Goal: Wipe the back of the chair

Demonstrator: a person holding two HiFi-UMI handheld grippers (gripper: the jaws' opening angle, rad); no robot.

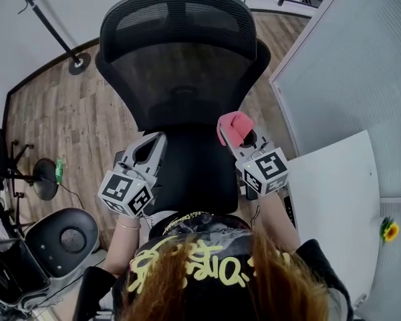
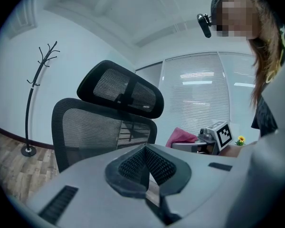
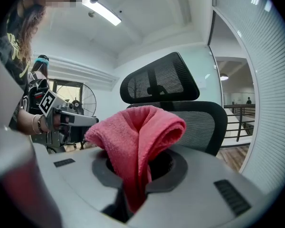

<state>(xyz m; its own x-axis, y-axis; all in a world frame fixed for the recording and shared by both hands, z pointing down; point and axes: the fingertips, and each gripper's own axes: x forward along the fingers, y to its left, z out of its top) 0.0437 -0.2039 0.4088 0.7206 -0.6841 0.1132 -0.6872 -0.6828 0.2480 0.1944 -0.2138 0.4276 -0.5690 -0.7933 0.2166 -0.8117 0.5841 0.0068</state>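
Note:
A black mesh office chair stands in front of me, its backrest (image 1: 187, 89) and headrest (image 1: 177, 19) facing me over the seat (image 1: 194, 176). My right gripper (image 1: 239, 138) is shut on a folded pink cloth (image 1: 234, 127), held over the seat's right side a little short of the backrest. From the right gripper view the cloth (image 3: 137, 132) bulges out of the jaws, with the backrest (image 3: 204, 122) behind it. My left gripper (image 1: 154, 140) hovers over the seat's left side, shut with nothing in it. Its pads (image 2: 159, 163) meet, and the backrest (image 2: 99, 127) is beyond them.
A coat stand (image 1: 53, 25) is at the back left on the wooden floor. A fan (image 1: 45, 179) and another chair (image 1: 63, 236) sit at the near left. At the right are a white desk (image 1: 334, 199) with a yellow flower (image 1: 389, 229), and a blinds-covered partition (image 1: 347, 65).

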